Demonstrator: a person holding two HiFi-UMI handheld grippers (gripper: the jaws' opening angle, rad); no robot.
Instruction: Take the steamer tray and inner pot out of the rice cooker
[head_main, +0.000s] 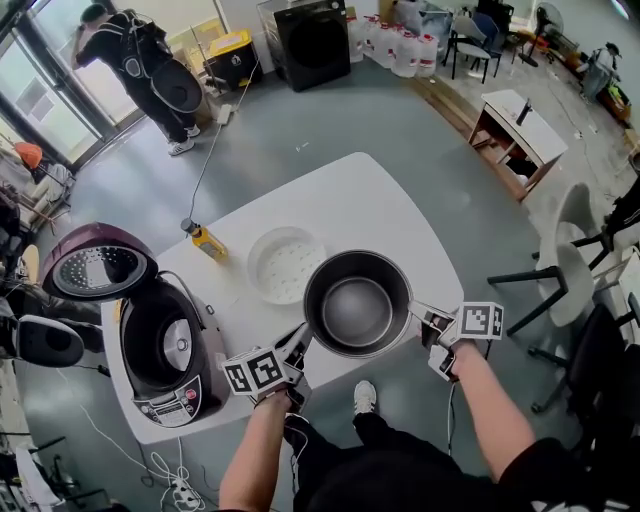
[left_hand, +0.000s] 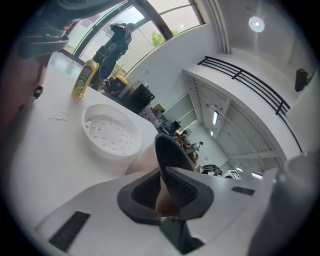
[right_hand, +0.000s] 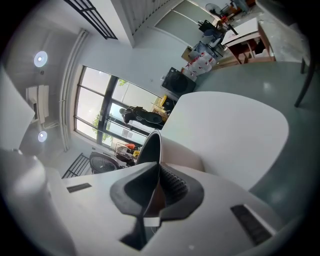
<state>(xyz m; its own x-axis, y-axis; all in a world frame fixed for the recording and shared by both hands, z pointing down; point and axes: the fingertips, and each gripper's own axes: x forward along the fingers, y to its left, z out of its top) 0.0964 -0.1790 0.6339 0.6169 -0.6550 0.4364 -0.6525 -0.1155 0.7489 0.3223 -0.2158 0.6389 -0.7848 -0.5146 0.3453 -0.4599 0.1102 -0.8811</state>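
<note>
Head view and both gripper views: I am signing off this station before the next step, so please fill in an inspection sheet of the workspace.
Surface: white table, holding the items below.
Job's things: rice cooker with lid open and pot cavity empty; steamer tray on the table; inner pot beside it, near the front edge.
Clutter: yellow object beyond the cooker.
Grippers: left gripper and right gripper each shut on the inner pot's rim, on opposite sides.
Cables: thin cable across the floor; white cords on the floor below the cooker.
Surroundings: person by the windows, black appliance, wooden desk.
</note>
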